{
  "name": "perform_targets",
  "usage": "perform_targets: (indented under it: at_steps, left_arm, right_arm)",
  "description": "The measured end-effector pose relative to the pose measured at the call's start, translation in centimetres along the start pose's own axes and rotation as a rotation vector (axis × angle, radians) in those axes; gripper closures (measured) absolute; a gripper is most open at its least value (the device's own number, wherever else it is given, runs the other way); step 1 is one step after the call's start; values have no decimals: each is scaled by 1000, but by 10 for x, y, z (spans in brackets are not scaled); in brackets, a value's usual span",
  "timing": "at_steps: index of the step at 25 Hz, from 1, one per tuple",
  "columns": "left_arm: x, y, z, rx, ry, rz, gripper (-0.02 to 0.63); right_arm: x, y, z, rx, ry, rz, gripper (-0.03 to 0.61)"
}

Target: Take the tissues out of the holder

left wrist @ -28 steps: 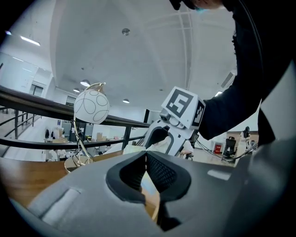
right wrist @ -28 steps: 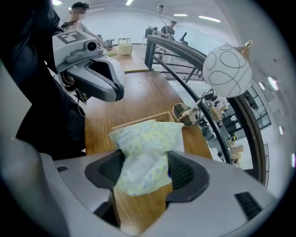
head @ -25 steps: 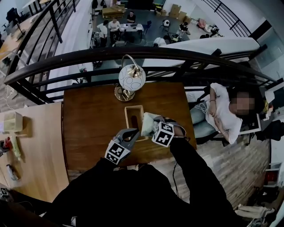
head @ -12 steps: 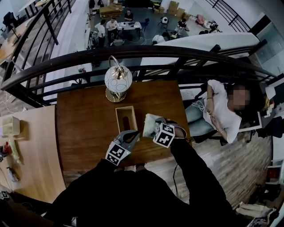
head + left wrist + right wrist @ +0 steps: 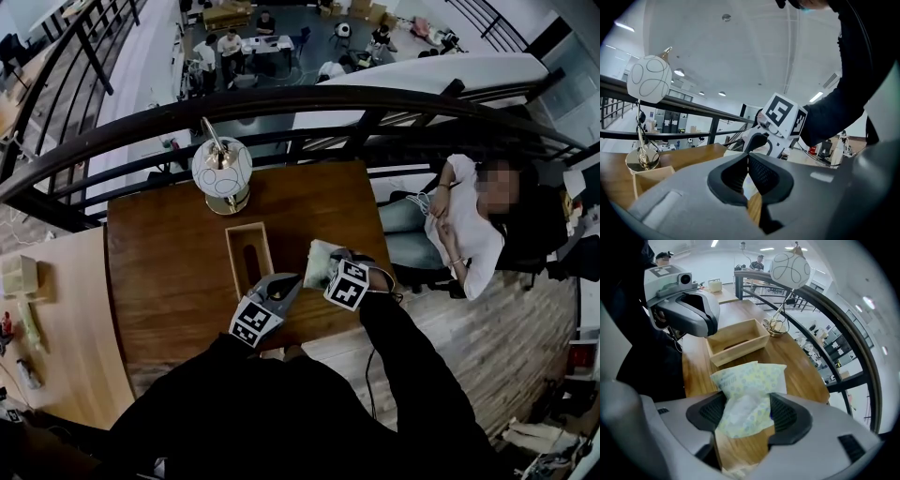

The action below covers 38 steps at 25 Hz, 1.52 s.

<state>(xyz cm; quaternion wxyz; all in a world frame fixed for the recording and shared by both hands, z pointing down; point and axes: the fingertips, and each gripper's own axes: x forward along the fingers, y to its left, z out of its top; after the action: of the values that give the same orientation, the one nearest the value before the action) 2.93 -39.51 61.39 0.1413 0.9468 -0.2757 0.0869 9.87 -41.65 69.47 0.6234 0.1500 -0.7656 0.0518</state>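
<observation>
The right claw (image 5: 747,414) squeezes the soft pack of tissues (image 5: 751,378) in its middle, so it crumples, thin and spotty, between the bumpy black pads (image 5: 705,412). The pack is out of the holder (image 5: 737,346), over the smooth brown tabletop (image 5: 799,369) just right of it. The holder is a plain wooden box with straight sides, and it looks empty. The left claw (image 5: 749,174) is pinched closed on nothing, near the box, maybe ready to steady it.
</observation>
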Motion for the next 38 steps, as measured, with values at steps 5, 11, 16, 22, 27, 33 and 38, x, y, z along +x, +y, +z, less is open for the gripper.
perform_targets:
  at_steps: [5,11,16,22,27,33,38]
  left_arm:
    - [24,-8,-7,-23,24,-13,604]
    - [46,-10,-21,-47,63,-20,604]
    - [63,-10,-36,-76,97,-18,604]
    - [77,-3,-49,-112,126,-2,604]
    - [88,-1,-58,-137,150,6,604]
    - [94,4,-64,-144,173,4,604]
    - [97,4,-61,-146,173,9,604]
  right_arm:
    - [8,-7,-16,20,-2,3,279]
    - [25,-12,-32,53,1,19,279]
    - [43,-15,-46,73,10,31,279]
    - [61,-19,-55,91,17,32,278]
    - [69,-19,-63,95,22,39,278]
    - [70,-22,-59,103,12,51,276]
    - [68,-22,-63,115,8,71,256]
